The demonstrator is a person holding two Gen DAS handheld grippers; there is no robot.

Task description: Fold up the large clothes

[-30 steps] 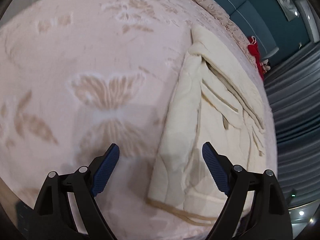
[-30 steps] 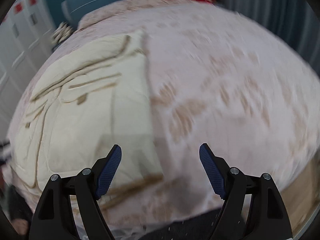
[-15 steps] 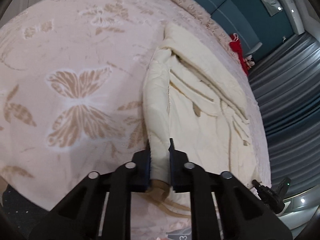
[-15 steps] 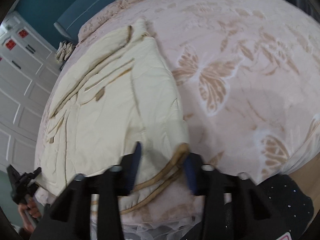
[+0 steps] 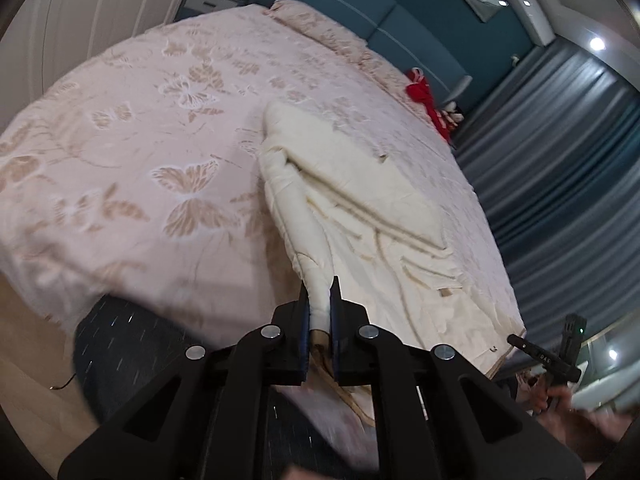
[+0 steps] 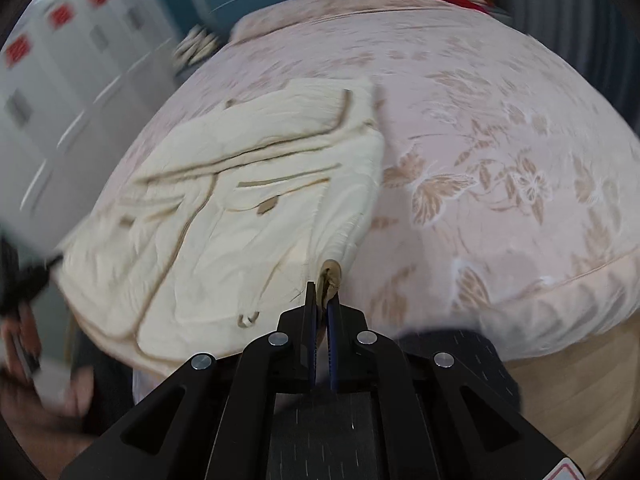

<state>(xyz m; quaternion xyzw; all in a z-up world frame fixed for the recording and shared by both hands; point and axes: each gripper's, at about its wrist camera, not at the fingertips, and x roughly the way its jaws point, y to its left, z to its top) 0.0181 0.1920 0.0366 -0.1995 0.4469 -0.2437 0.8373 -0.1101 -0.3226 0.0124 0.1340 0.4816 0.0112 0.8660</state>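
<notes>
**Both tongs pinch the cream coat at the near edge of the bed**

A big cream coat (image 5: 372, 216) lies on a wide bed (image 5: 160, 128). The bed has a pale pink cover with tan butterflies and leaves on it. The coat is soft and puffy, with thin tan trim along its seams. It lies flat over one side of the bed and reaches to the near edge.

The left gripper (image 5: 319, 300) is closed tight on a fold of the coat. Cream cloth is squeezed between its two blue pads, and that fold rises up off the bed toward the tongs. A bit of tan trim hangs just under the pads.

The right gripper (image 6: 322, 300) is closed too. It pinches a small bunch of the tan trim at the coat's (image 6: 256, 208) near corner. The cloth pulls up into a ridge from there.

At the far end of the bed (image 6: 500, 100) sits something red (image 5: 426, 98), near the pillows. Behind it is a dark blue headboard (image 5: 400, 20). Grey-blue curtains (image 5: 560, 160) hang beside the bed. White cupboard doors (image 6: 68, 72) stand on the other side, but they look blurry. The floor by the bed's near edge is light wood (image 5: 36, 380).
</notes>
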